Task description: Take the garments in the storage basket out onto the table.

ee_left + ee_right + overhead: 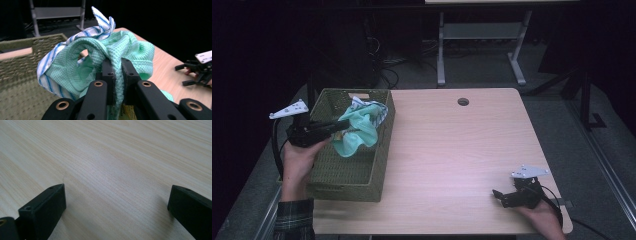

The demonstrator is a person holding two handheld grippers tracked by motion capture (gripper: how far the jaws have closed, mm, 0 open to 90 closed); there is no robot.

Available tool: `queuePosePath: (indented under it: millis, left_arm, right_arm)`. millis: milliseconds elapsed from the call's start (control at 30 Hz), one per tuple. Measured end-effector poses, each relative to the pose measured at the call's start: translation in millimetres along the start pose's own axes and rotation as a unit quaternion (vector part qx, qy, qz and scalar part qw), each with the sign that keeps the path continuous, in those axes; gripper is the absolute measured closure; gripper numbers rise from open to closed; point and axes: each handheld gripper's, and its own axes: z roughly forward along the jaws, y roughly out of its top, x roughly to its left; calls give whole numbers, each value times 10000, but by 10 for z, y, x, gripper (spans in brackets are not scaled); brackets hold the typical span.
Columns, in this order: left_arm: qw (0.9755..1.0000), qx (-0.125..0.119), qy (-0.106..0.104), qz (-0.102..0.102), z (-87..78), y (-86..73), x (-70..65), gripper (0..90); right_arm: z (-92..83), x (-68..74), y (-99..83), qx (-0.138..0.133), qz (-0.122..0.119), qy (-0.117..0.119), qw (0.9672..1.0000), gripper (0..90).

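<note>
A mint-green waffle cloth (pixel 357 132) hangs over the woven green basket (pixel 339 187) at the table's left, bunched with a blue-and-white striped cloth (pixel 373 108). My left gripper (pixel 343 126) is shut on the green cloth, held above the basket's floor. In the left gripper view the green cloth (pixel 125 50) is pinched between the two black jaws of the left gripper (pixel 117 65), and the striped cloth (pixel 100 27) drapes over its top. My right gripper (pixel 498 195) rests low near the table's front right corner. In its own view, the right gripper (pixel 116 200) stands open over bare wood.
The light wood table (pixel 452 150) has a round cable hole (pixel 463 101) near its far edge. Another desk's metal legs (pixel 441 50) stand on the floor behind. A yellow item (pixel 128 115) peeks out under the cloth in the basket.
</note>
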Motion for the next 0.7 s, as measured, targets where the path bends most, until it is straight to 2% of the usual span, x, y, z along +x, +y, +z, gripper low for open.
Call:
queuePosePath:
  millis: [367,467,667,700]
  left_arm:
    - [9990,-137,-364,232,78,130,-219,830]
    - [9985,-162,-459,237,122,149,-273,829]
    - [9975,-90,-636,304,222,166,-354,829]
    - [9968,-63,-721,327,274,171,-394,829]
  right_arm:
    - [0,0,0,0,2,0,10000,12]
    - [0,0,0,-1,1,1,10000,12]
    - [0,0,0,3,-2,1,10000,12]
    - [0,0,0,2,-3,1,10000,12]
